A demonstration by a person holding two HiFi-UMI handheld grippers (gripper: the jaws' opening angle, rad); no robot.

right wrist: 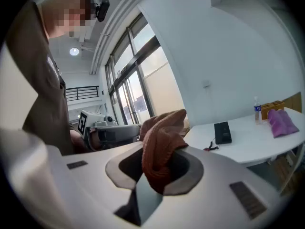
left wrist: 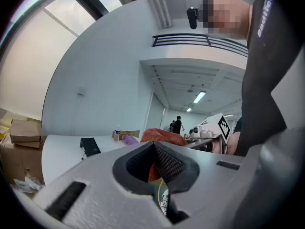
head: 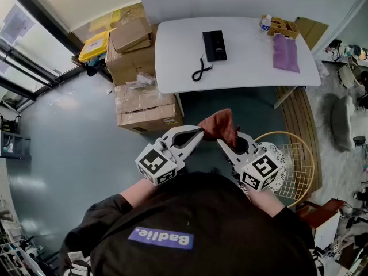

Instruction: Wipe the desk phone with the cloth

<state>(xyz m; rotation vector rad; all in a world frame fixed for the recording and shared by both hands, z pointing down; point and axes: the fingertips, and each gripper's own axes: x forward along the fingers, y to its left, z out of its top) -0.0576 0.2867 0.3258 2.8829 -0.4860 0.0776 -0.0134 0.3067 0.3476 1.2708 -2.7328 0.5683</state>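
Observation:
The black desk phone [head: 214,45] lies on the white table [head: 178,62] far ahead, its coiled cord [head: 200,69] trailing toward the near edge. It also shows small in the left gripper view, phone [left wrist: 89,146], and in the right gripper view, phone [right wrist: 222,132]. My right gripper [head: 222,139] is shut on a rust-red cloth [head: 219,125], which bunches up through its jaws [right wrist: 161,149]. My left gripper [head: 201,131] is shut, its tip right beside the cloth [left wrist: 161,135], holding nothing that I can see. Both grippers hover close to my chest, well short of the table.
A purple cloth [head: 286,53], a small bottle [head: 265,23] and a yellow box [head: 283,27] sit at the table's right end. Stacked cardboard boxes [head: 138,79] stand left of the table. A round wire basket [head: 296,163] is on the floor at my right.

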